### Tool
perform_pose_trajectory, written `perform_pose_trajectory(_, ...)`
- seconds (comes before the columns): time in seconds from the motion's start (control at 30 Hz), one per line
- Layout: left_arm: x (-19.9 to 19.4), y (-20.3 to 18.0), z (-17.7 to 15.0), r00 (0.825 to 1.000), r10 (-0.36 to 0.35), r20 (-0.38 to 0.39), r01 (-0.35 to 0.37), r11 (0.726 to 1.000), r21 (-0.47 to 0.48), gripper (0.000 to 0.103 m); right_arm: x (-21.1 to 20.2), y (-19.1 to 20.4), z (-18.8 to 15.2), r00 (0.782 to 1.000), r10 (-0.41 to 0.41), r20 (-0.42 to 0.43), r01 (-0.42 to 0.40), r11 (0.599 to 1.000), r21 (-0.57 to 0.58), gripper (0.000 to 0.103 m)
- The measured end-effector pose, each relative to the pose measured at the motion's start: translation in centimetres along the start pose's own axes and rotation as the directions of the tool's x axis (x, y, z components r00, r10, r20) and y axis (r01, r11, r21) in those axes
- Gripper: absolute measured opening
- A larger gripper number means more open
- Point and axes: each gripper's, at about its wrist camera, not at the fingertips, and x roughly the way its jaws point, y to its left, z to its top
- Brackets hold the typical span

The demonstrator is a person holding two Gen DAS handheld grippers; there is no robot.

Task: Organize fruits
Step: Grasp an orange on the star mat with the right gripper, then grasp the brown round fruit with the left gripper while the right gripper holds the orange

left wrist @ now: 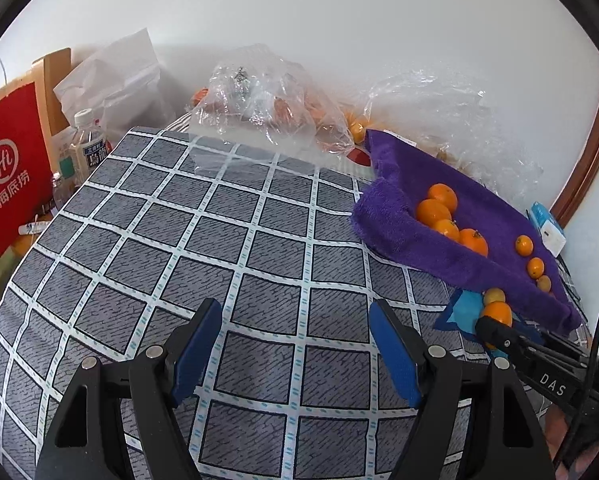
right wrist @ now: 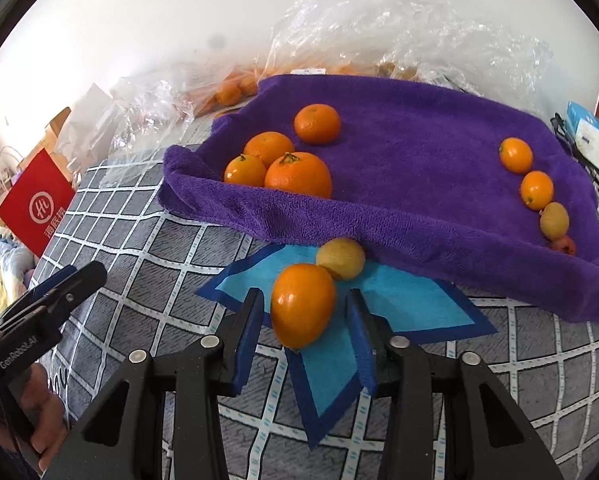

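Checked cloth [left wrist: 147, 240] lies bare under spread left claw [left wrist: 295, 344]; right claw [right wrist: 303, 320] seemingly not yet pinching orange [right wrist: 302, 304].

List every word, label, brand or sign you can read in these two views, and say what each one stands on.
"海底捞" with a round white logo: red paper bag.
"DAS": right tool, on its black body in the left wrist view.
"GenRobot.AI": left tool, on its black body in the right wrist view.
Water bottle: label too blurred to read.
Blue and white box: print too small to read.
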Motion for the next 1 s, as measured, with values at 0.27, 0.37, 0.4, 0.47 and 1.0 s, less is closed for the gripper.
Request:
perform_pose_trajectory(0.27, -0.1, 0.4, 0.0, 1.0, -0.017, 0.012, 0.017, 0.999, -0.034, 0.073, -2.5, -1.2, -0.8, 0.998, -0.03, 0.063, 0.03, 1.0, -0.006, 0.032)
perform_pose_trajectory(0.37, -0.2, 0.4, 0.1, 0.999, -0.034, 0.014, 0.034, 0.999, -0.032, 0.073, -4.0, -2.5, -1.4, 0.993, -0.072, 0.094, 0.072, 0.997, 0.004, 0.032)
perform_pose_trajectory(0.4, -0.3, 0.4, 0.0, 0.999, -0.049, 0.015, 0.05, 0.998, -0.036, 0.072, -4.4, -3.0, -1.6, 0.991, -0.085, 0.103, 0.084, 0.996, 0.009, 0.032)
perform_pose_trajectory(0.47, -0.5, 0.2, -0.1, 0.998, -0.065, 0.02, 0.066, 0.997, -0.031, 0.072, -5.3, -4.2, -2.2, 0.984, -0.123, 0.126, 0.121, 0.992, 0.026, 0.032)
perform_pose_trajectory(1.0, 0.6, -0.1, 0.2, 0.99, -0.121, -0.074, 0.121, 0.993, -0.011, 0.072, -6.5, -11.0, -5.5, 0.974, -0.207, 0.092, 0.192, 0.97, 0.152, 0.032)
